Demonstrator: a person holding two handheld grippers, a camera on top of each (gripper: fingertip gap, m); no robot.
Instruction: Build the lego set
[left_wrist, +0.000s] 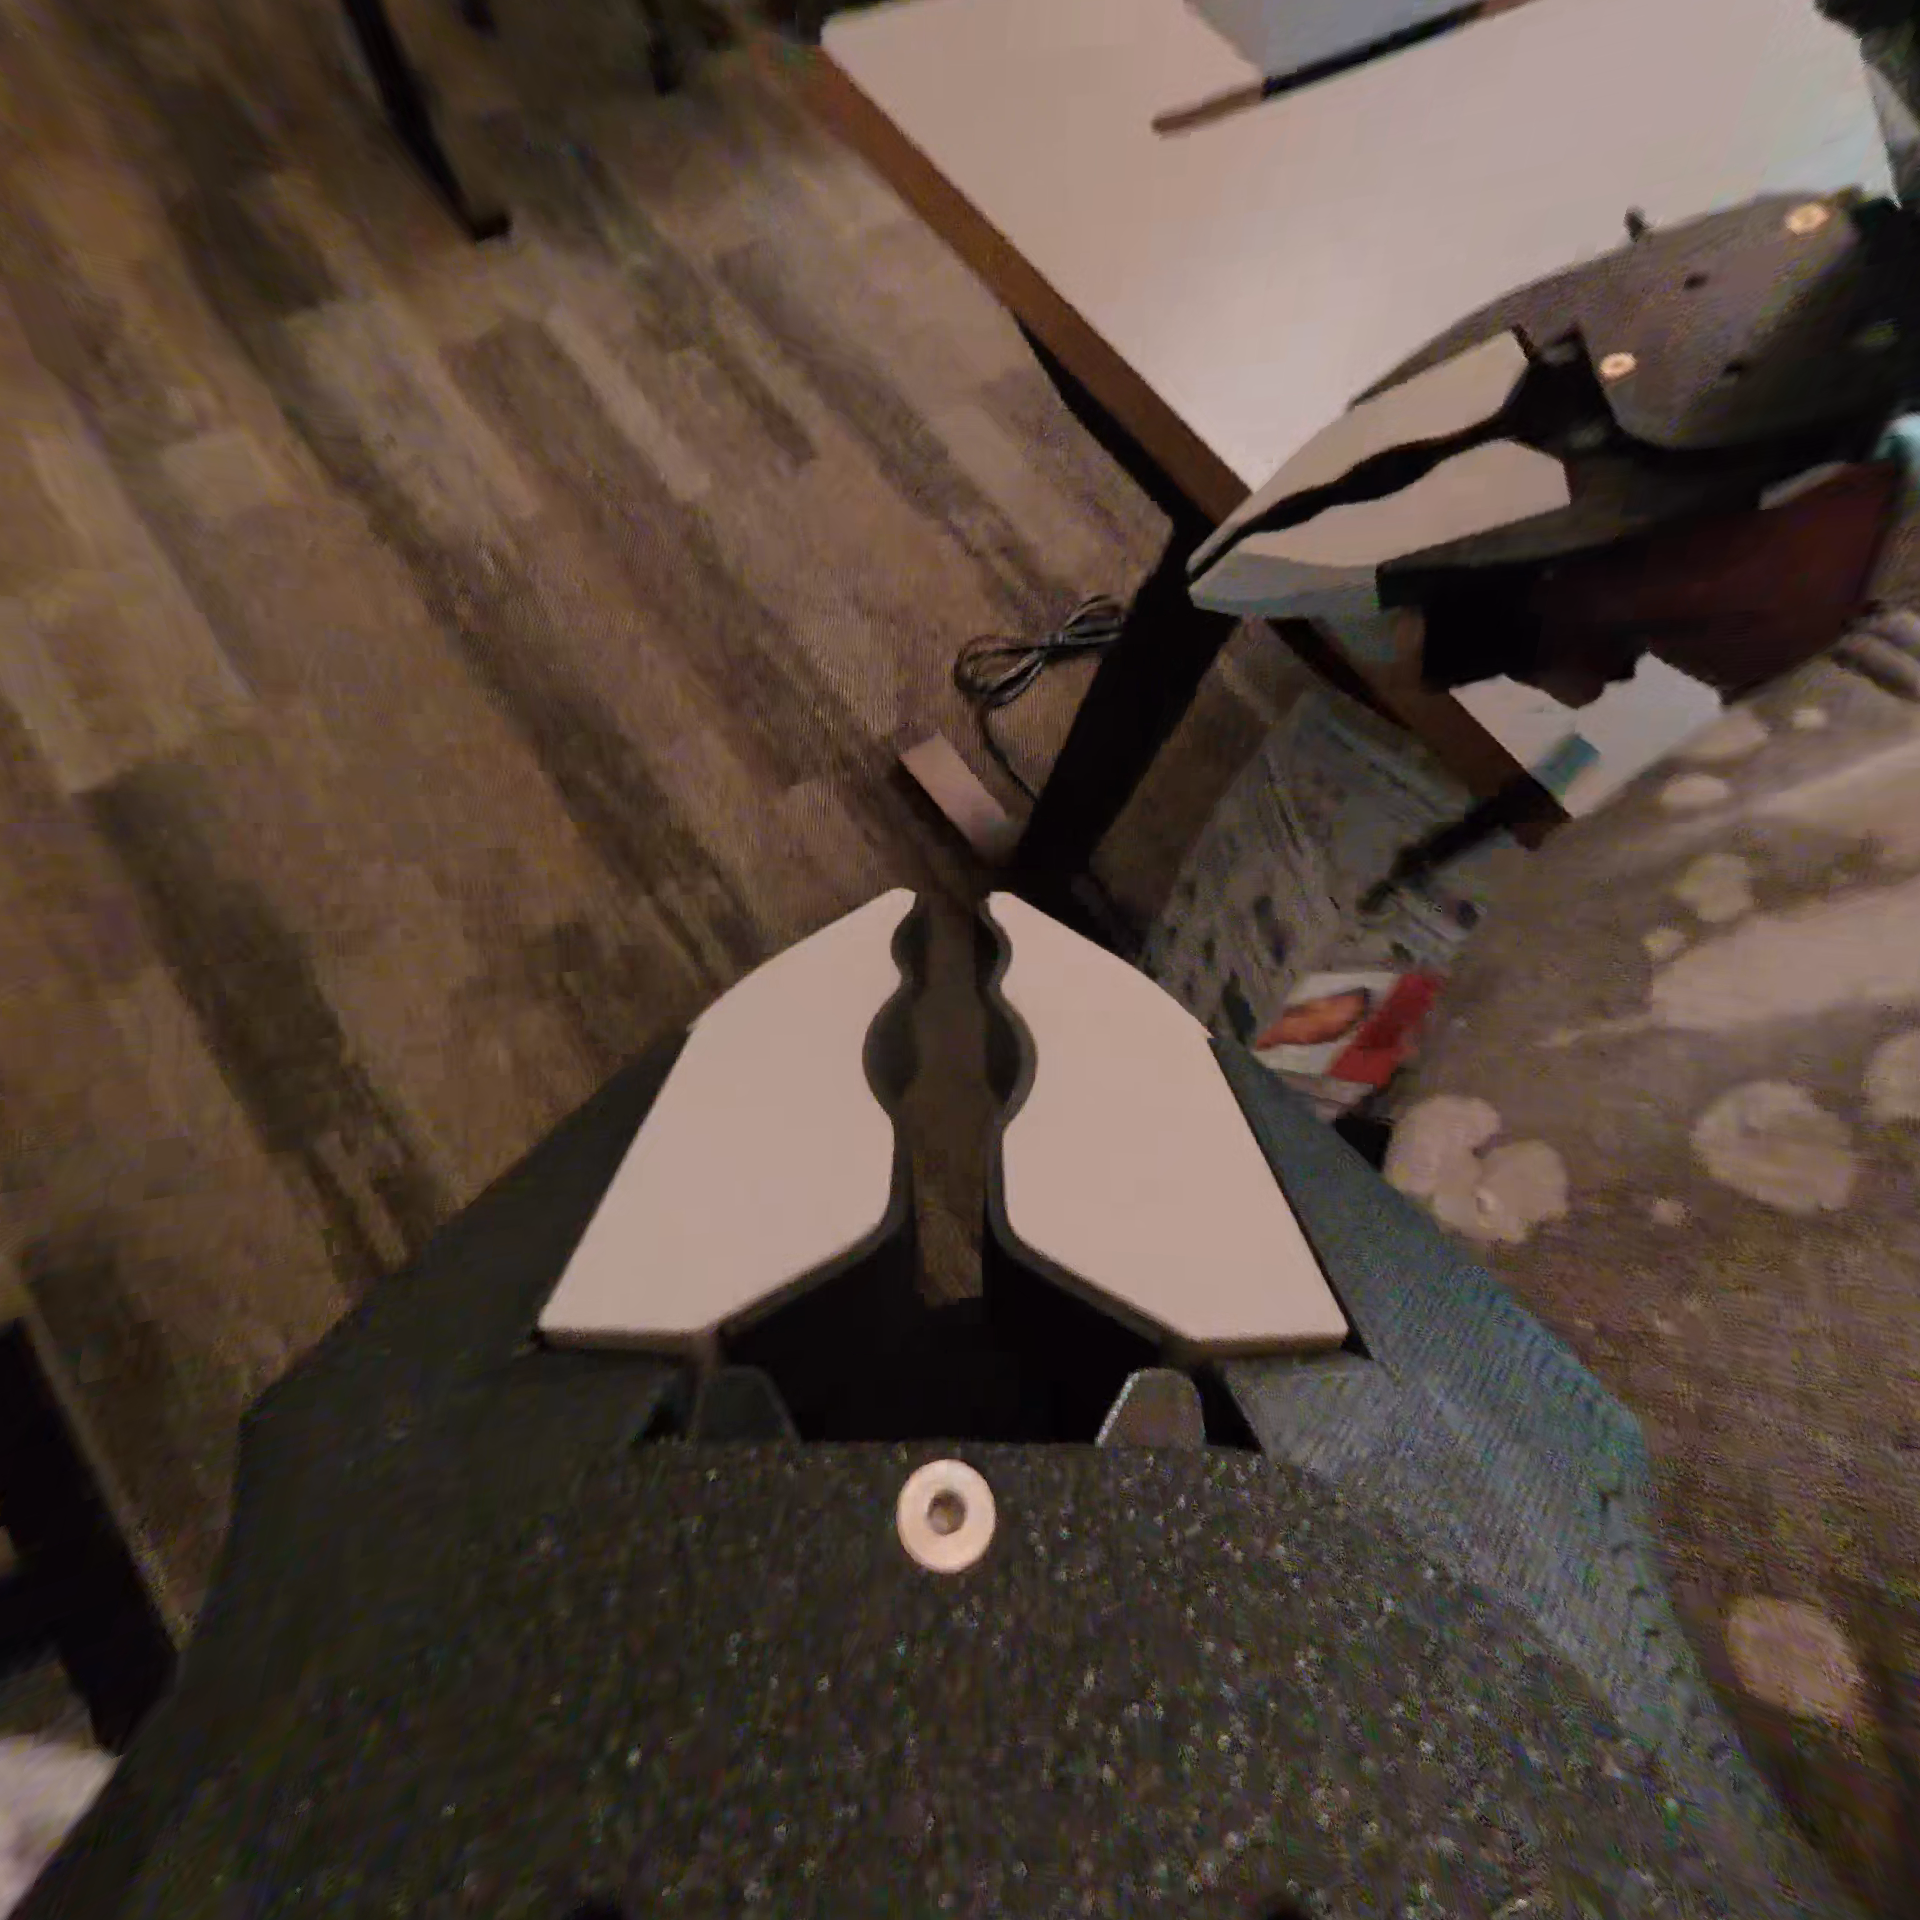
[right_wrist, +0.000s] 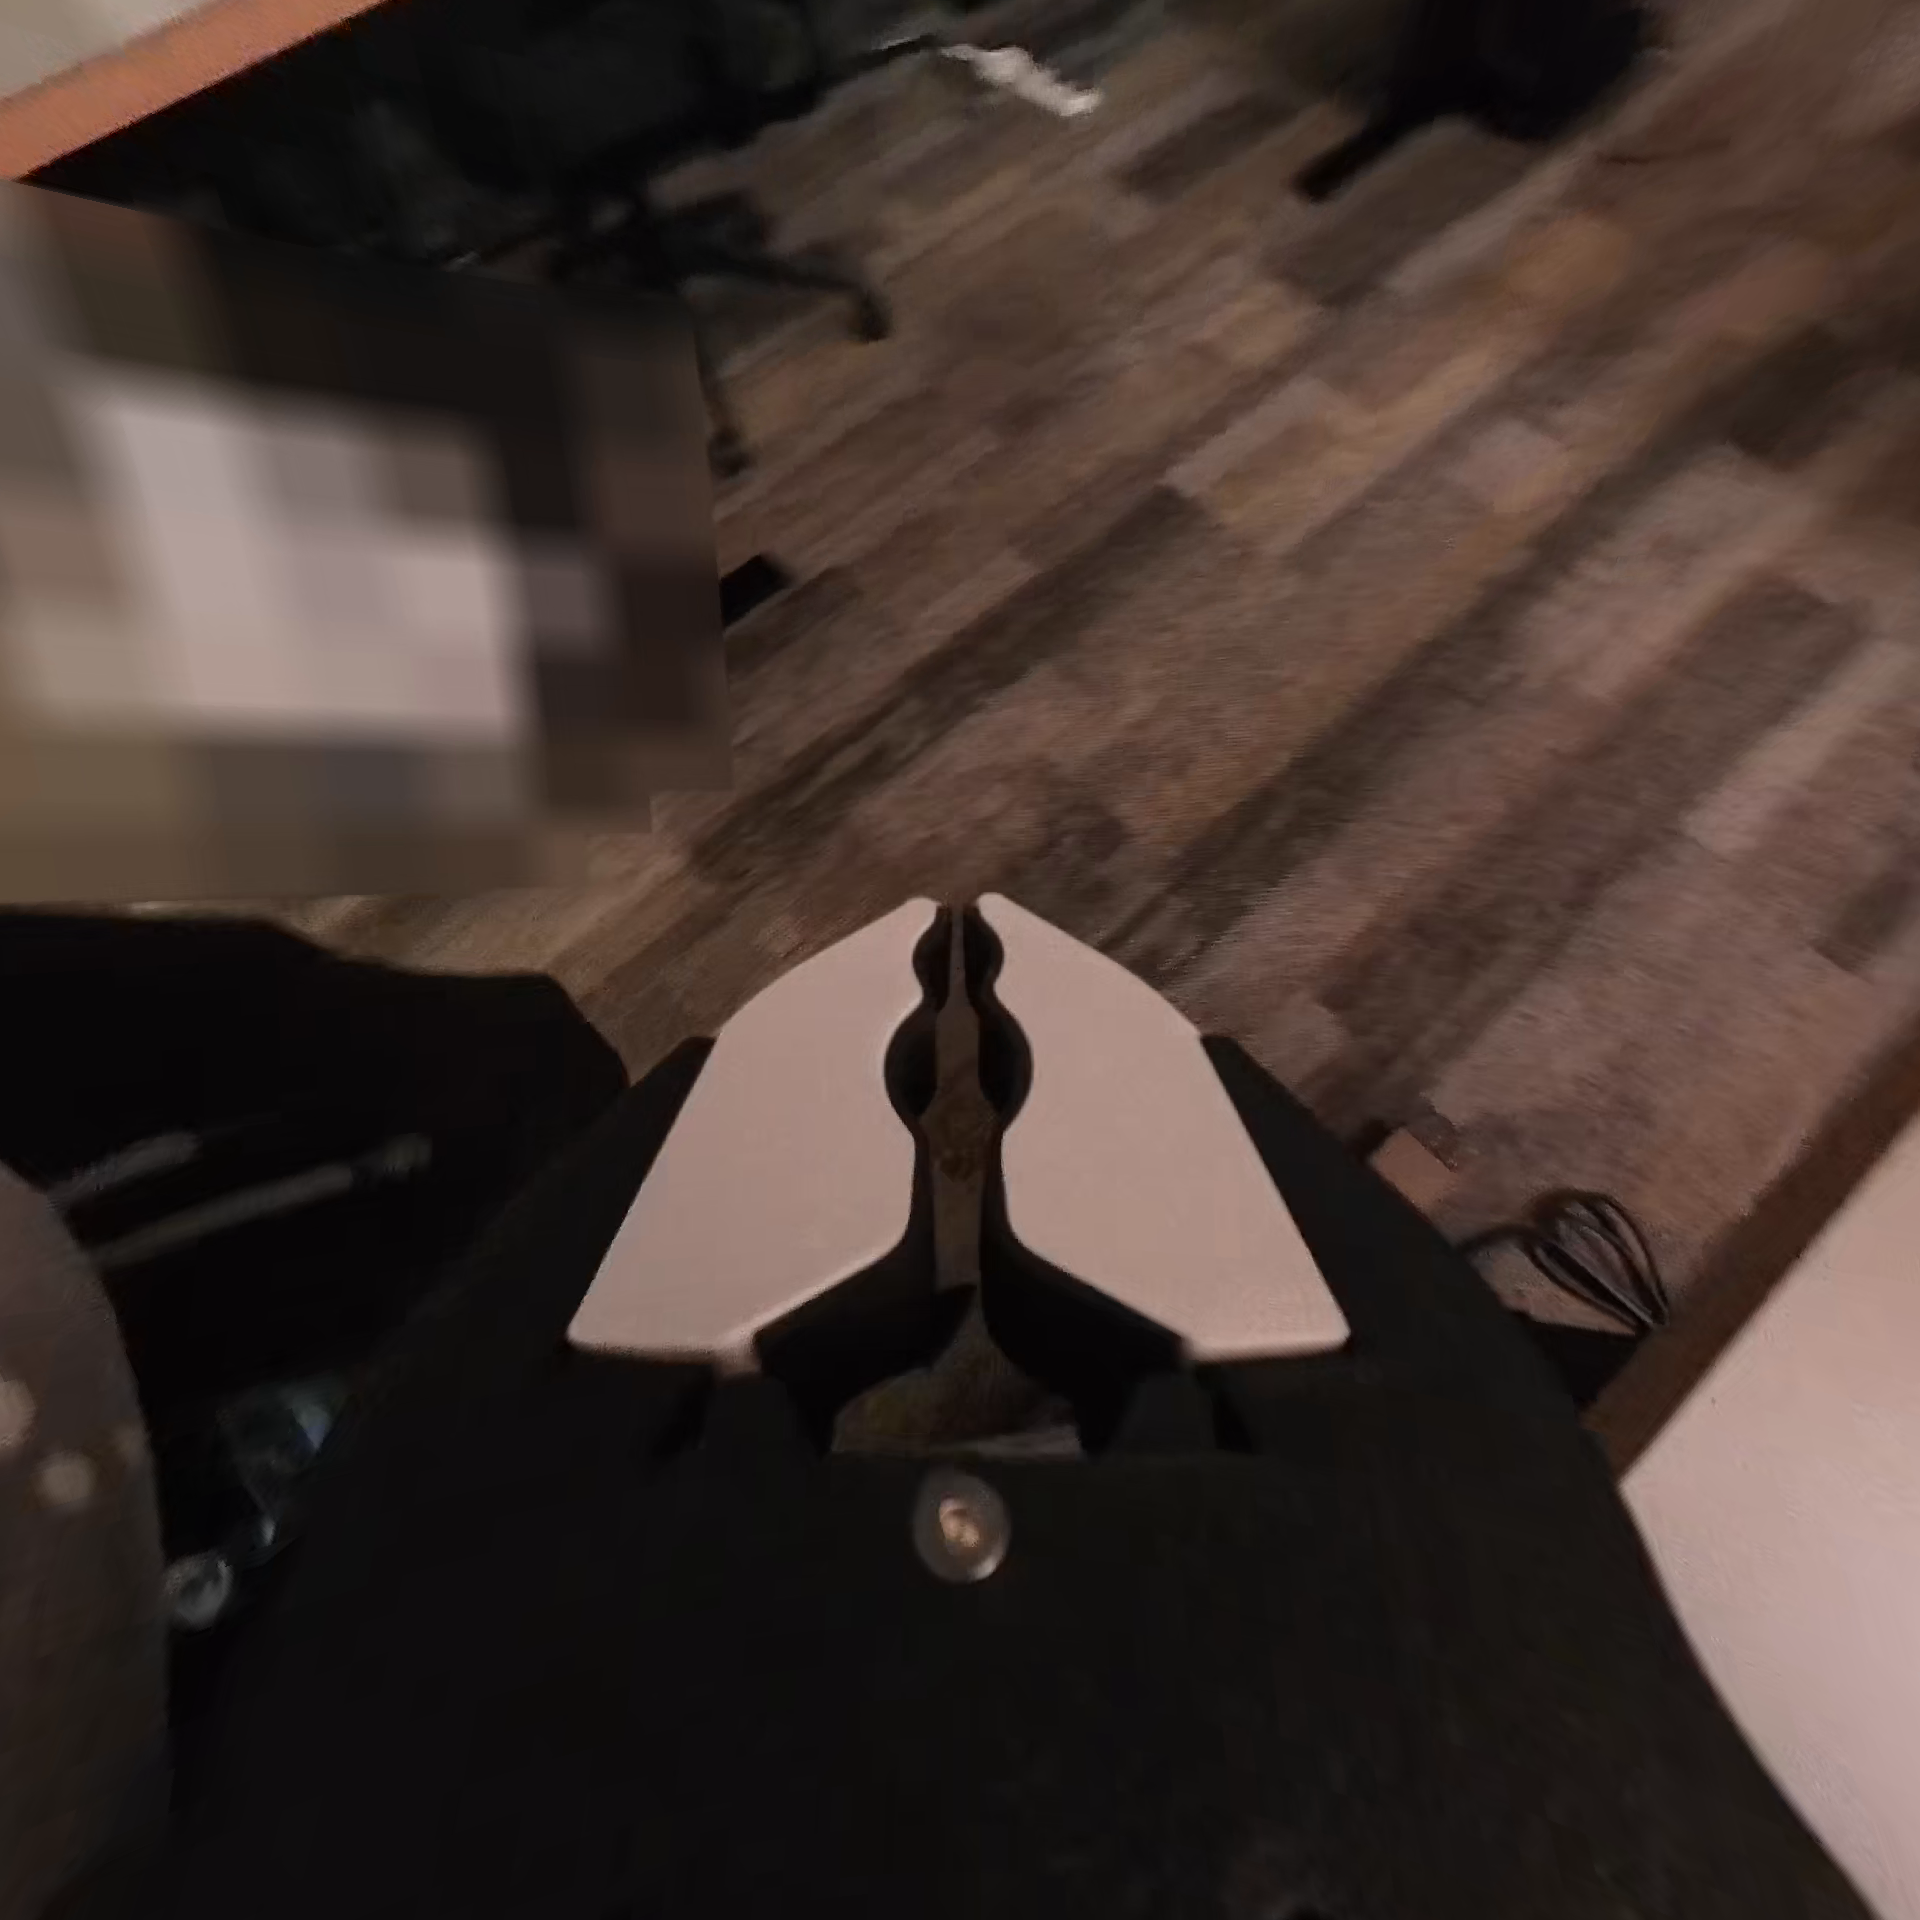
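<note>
Carpet (left_wrist: 416, 623) fills most of what I see through both wrist views, a patchwork of brown and grey blocks, blurred in the right view. My left gripper (left_wrist: 948, 914) sits at lower centre of its frame, tilted out over the floor; its jaws stand a narrow slit apart and hold nothing. My right gripper (right_wrist: 958, 914) is likewise at lower centre of its own frame, jaws nearly touching at the tips, empty as far as I can tell. In the left view that same right gripper shows at the right edge, poised over the corner of the counter (left_wrist: 1351, 208), a pale top with a brown wooden rim and a dark leg (left_wrist: 1122, 727) below it. A coiled black cable (left_wrist: 1029, 655) lies on the carpet just beside that leg; the right view catches the cable at lower right, near the counter's edge. I see no lego pieces in either view, so I cannot tell where the set is. A red and white packet (left_wrist: 1351, 1029) lies at centre right of the left view, next to a grey spotted fabric (left_wrist: 1714, 1039).
</note>
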